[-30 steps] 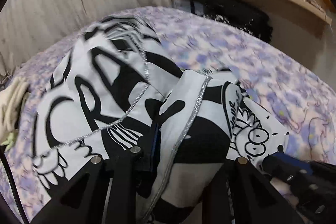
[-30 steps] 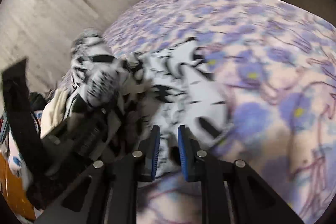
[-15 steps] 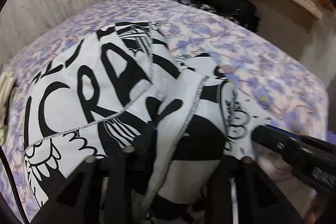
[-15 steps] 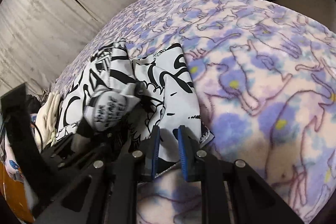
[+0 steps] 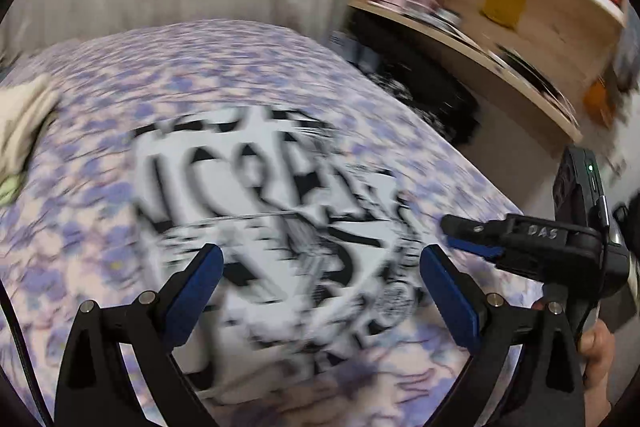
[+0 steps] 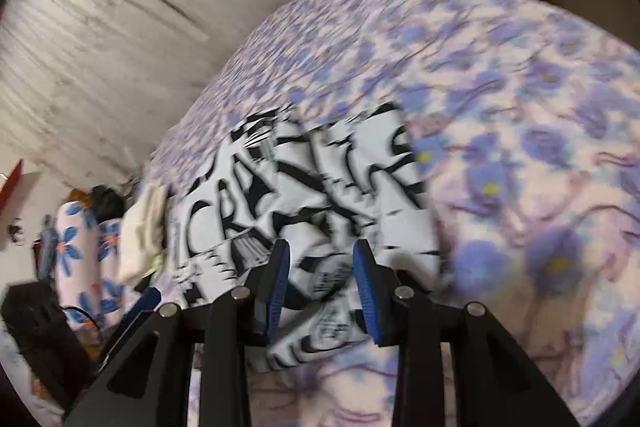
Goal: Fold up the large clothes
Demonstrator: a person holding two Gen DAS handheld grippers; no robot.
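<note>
1. Your left gripper (image 5: 320, 275) has its jaws spreading wide with nothing between the pads; the cloth lies below and beyond them, not pinched.
2. Your right gripper (image 6: 322, 283) is also opening. Cloth from the near edge of the garment sits between its blue pads (image 6: 366, 287), but they stand apart from it, so you are letting go rather than gripping.
3. The black-and-white printed garment (image 5: 272, 211) lies on the bed's purple flowered blanket (image 5: 120, 79), as a compact, already doubled bundle. It rests toward the near edge of the bed, closer to the left side where the cream cloth (image 6: 144, 227) lies than to the far right corner.
4. The relation to watch: the bundle lies straight ahead of and below both tongs, its long axis seeming to run away from you, from the near edge toward the far edge, though blur makes this uncertain.
5. In the left wrist view, the right gripper (image 5: 500, 239) reaches in over the bundle's right border, so that hand looks nearer to the cloth; the left sits higher and farther back.
6. If another fold is wanted, I judge the near edge is the one to take, carried toward the far edge.
</note>
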